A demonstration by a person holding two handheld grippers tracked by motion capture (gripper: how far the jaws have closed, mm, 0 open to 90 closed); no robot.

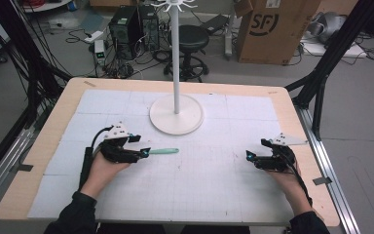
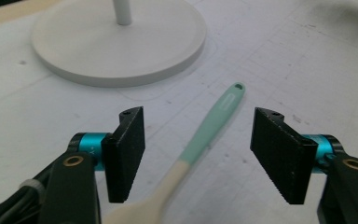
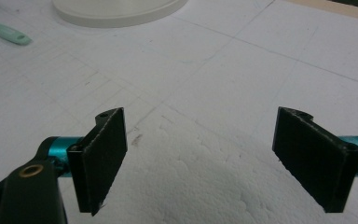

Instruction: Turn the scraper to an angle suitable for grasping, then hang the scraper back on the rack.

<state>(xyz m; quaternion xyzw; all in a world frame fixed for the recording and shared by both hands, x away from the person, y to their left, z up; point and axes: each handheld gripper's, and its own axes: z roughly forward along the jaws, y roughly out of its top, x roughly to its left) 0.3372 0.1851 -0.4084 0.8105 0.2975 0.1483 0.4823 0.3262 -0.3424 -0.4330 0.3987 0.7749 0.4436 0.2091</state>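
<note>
A white stand with a round base and a thin upright pole sits on the white gridded mat that covers the table, toward the far middle. Just in front of that base and a little to its left lies a spoon with a mint-green handle, flat on the mat.

The left gripper hovers low in front and to the left of the stand. In the left gripper view its fingers are spread wide, released, with the spoon lying between them and touching neither. The spoon's green handle, with a small hole at its tip, points toward the stand's base, and its cream bowl end lies nearest the camera.

The right gripper rests well to the right of the stand, in front of it. Its fingers are also spread apart, with bare mat between them.
</note>
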